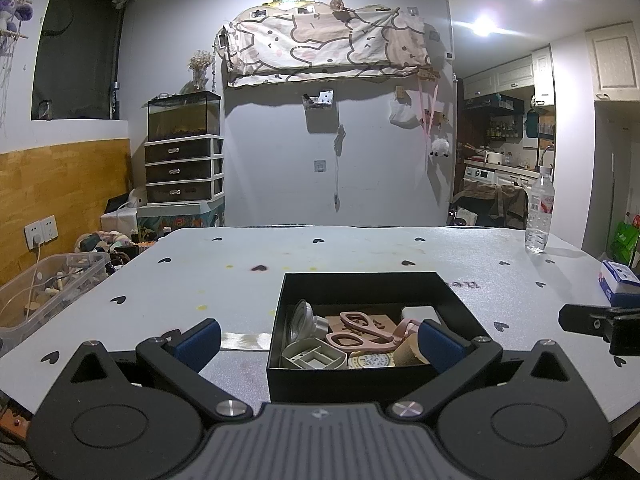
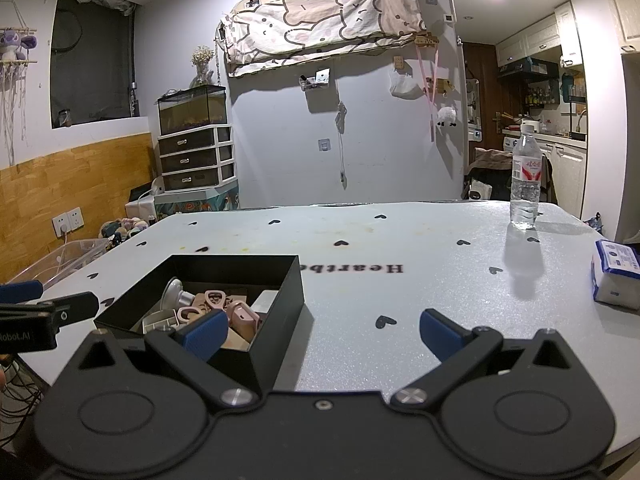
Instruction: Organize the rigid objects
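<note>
A black open box (image 1: 360, 284) (image 2: 236, 268) sits on the white table near its front edge. Inside lie pink scissors (image 1: 362, 330) (image 2: 216, 300), a grey plastic tray (image 1: 314, 356), a clear cup-like piece (image 1: 302, 320) (image 2: 174, 292), a round patterned disc (image 1: 370, 360) and a pink block (image 2: 242, 318). My left gripper (image 1: 318, 344) stands open just before the box, its right pad over the box's near corner, holding nothing. My right gripper (image 2: 320, 332) is open too, to the right of the box, with its left pad by the box's near right corner.
A water bottle (image 1: 540, 212) (image 2: 525, 176) stands at the far right of the table (image 1: 280, 252) (image 2: 400, 240). A blue and white carton (image 1: 618, 280) (image 2: 616, 276) lies at the right edge. A clear storage bin (image 1: 44, 284) sits on the floor at left.
</note>
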Demonstrator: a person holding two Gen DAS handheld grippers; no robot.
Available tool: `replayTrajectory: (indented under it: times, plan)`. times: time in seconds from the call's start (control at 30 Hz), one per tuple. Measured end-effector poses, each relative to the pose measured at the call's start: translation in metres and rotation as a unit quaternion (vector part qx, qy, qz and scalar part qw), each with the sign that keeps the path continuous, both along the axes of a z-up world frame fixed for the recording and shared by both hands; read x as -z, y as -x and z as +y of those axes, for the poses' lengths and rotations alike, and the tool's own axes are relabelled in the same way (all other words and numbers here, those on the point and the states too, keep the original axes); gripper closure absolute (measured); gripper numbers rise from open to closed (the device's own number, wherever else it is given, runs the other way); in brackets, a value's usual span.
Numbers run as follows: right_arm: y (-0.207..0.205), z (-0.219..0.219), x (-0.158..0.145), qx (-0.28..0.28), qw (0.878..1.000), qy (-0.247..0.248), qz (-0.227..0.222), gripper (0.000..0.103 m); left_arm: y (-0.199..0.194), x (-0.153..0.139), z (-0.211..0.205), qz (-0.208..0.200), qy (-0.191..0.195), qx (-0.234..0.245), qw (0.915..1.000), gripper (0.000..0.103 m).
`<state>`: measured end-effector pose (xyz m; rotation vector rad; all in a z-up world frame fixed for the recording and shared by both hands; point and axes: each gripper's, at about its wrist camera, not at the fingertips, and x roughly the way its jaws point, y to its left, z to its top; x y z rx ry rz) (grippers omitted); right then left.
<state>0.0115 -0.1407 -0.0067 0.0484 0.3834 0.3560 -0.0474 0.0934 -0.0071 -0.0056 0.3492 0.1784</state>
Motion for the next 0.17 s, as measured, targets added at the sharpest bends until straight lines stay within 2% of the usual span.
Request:
replayTrajectory:
  times: [0.17]
  plan:
    - [0.0001,0.0002,0.0001,0.0,1.0,0.0,0.0,0.0,-0.0001,-0.0001,0.0003,0.0,0.0,0.0,1.0,0.0]
